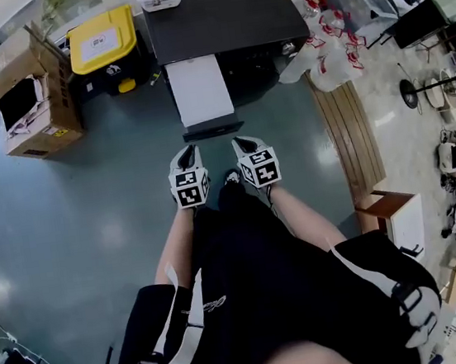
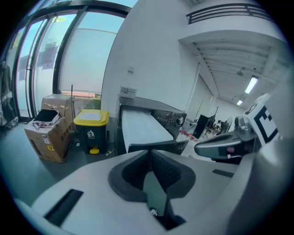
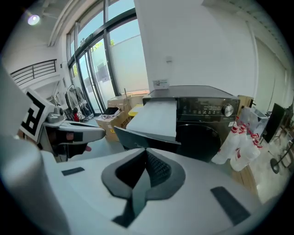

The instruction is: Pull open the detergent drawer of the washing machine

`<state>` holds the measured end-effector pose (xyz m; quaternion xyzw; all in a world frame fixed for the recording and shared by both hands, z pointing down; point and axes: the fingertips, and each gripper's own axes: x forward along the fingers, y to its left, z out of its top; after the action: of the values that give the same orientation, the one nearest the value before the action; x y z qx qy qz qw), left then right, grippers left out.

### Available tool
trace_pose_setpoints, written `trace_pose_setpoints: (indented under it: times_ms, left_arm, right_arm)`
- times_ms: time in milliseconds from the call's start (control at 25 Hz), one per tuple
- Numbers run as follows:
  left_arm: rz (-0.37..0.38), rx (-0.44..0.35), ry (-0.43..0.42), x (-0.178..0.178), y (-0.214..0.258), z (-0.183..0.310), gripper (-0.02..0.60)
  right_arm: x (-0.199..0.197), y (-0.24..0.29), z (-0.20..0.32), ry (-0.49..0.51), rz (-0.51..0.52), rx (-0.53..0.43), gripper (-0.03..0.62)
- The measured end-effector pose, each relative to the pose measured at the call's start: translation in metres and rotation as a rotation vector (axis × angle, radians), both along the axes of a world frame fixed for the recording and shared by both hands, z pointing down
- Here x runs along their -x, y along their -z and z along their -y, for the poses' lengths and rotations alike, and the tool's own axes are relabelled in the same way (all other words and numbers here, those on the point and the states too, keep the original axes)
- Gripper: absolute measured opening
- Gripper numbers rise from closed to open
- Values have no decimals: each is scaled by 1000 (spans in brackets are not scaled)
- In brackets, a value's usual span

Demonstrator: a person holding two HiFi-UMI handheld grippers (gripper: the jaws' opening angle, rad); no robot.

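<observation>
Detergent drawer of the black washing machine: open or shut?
Open: the long white detergent drawer juts far out of the black washing machine.

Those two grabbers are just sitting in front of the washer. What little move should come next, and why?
Probably just draw both back. The detergent drawer already stands far out of the washing machine, and the left hand-held gripper and right hand-held gripper are both shut on nothing, just short of its dark front panel.

- Floor (image 1: 89, 203): glossy grey-green surface.
- Washing machine (image 1: 222, 11): stands at the far side.
- Yellow-lidded bin (image 1: 103, 39): just left of the machine.
- Open cardboard boxes (image 1: 29, 95): left of the bin.
- White plastic bags (image 1: 324, 56): right of the machine.
</observation>
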<state>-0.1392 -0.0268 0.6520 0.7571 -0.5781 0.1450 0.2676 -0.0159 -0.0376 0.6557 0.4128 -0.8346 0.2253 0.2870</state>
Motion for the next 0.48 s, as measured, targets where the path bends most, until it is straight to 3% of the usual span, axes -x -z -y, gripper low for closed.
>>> trace_pose_setpoints:
  times_ms: [80, 240, 360, 480]
  left_arm:
    - [-52, -8, 2, 4, 13, -4, 24]
    - [-106, 0, 44, 13, 35, -12, 21]
    - [-104, -25, 56, 12, 61, -12, 21]
    - [-47, -54, 56, 6, 93, -10, 21]
  right_arm:
    - [13, 15, -3, 16, 30, -6, 9]
    - [26, 39, -10, 38, 24, -38, 9]
    - [28, 65, -11, 44, 2, -94, 9]
    - [27, 102, -2, 41, 16, -159, 9]
